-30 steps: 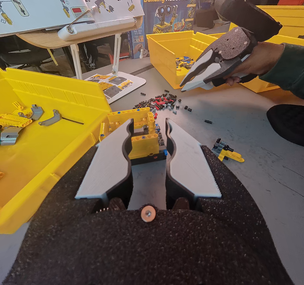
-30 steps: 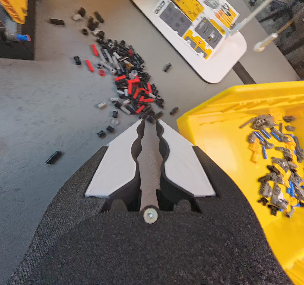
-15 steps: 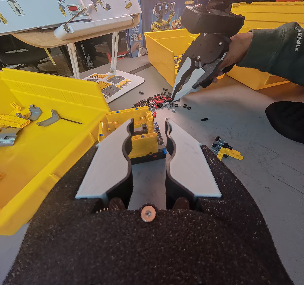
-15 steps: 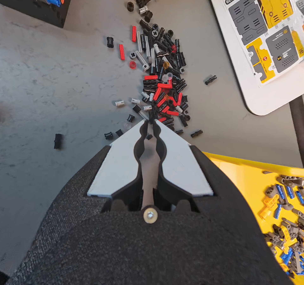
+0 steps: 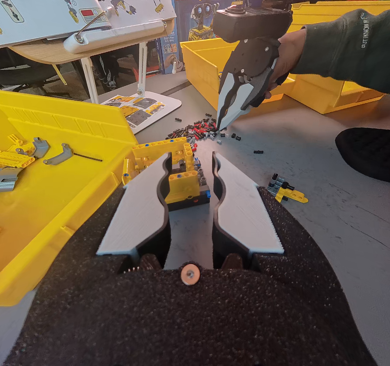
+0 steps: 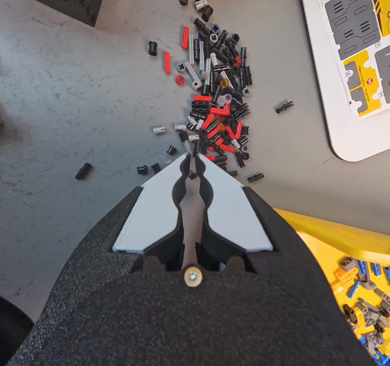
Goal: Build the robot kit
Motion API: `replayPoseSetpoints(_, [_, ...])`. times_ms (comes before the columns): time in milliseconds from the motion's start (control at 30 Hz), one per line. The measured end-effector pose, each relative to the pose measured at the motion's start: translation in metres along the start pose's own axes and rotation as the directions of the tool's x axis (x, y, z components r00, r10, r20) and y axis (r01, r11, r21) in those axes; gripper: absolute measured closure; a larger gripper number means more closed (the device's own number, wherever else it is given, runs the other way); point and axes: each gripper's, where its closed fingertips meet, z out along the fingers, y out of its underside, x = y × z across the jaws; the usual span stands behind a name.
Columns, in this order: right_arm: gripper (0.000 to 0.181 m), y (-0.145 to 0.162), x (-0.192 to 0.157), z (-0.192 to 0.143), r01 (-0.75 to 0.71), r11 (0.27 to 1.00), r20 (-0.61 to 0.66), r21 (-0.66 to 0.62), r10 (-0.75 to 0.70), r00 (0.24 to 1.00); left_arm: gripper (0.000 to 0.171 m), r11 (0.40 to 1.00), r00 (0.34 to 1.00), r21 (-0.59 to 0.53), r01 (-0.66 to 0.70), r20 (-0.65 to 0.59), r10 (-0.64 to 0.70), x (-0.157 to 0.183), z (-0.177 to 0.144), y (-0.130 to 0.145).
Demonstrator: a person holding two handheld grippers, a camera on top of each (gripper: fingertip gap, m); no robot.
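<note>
My left gripper (image 5: 191, 155) straddles a yellow brick model on a black base (image 5: 183, 184) that stands on the grey table, and its fingers are closed against the model's sides. My right gripper (image 6: 192, 155) points down at the near edge of a pile of small black, red and grey pins (image 6: 219, 106). Its jaws are almost together, with a narrow gap at the tips, and a grey pin (image 6: 188, 147) lies just at the tips. The right gripper also shows in the left wrist view (image 5: 221, 126), held by a hand in a green sleeve, tips on the pile (image 5: 196, 128).
A yellow bin (image 5: 52, 208) with grey and yellow parts stands left of the model. Another yellow bin (image 6: 337, 237) of parts is at the right gripper's right. A small yellow-grey sub-assembly (image 5: 285, 189), a white stand base with a sticker sheet (image 6: 346, 81) and loose pins lie nearby. Tip to tip, the grippers are about 20 cm apart.
My right gripper came down and forward onto the near edge of the pin pile, and its jaws narrowed. My left gripper and the model stayed put.
</note>
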Motion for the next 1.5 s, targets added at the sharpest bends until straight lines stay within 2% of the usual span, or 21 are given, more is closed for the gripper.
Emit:
replayPoseSetpoints(67, [0.18,-0.003,-0.004,-0.002,-0.001,1.0,0.036,0.011,0.0,0.999,0.135,1.0,1.0,-0.002,-0.003,0.0,0.003,0.0,0.0,0.0])
replayPoseSetpoints(167, [0.177,0.001,0.002,-0.001,0.022,0.999,0.009,-0.023,-0.021,1.0,0.135,1.0,1.0,-0.001,-0.004,-0.001,0.004,0.0,0.0,0.0])
replayPoseSetpoints(533, [0.171,-0.006,-0.003,0.002,-0.018,1.0,0.051,0.008,0.018,0.999,0.135,1.0,1.0,-0.013,-0.002,-0.01,0.002,0.001,0.001,0.003])
replayPoseSetpoints(767, [0.167,0.008,0.004,-0.002,-0.027,0.997,0.01,-0.068,0.028,1.0,0.135,1.0,1.0,-0.018,-0.002,-0.013,0.001,0.001,0.002,0.004])
replayPoseSetpoints(967, [0.167,-0.002,-0.004,0.001,-0.14,0.99,0.057,-0.024,0.141,0.988,0.135,1.0,1.0,-0.025,-0.006,-0.016,0.006,0.002,0.002,0.006])
replayPoseSetpoints(1133, [0.172,-0.001,0.003,0.002,-0.208,0.978,0.033,-0.029,0.209,0.977,0.135,1.0,1.0,-0.022,-0.006,-0.016,0.005,0.002,0.002,0.005])
replayPoseSetpoints(1500, [0.174,0.001,0.002,0.004,-0.236,0.971,0.005,-0.028,0.236,0.972,0.135,1.0,1.0,-0.028,-0.009,-0.02,0.009,0.003,0.002,0.006])
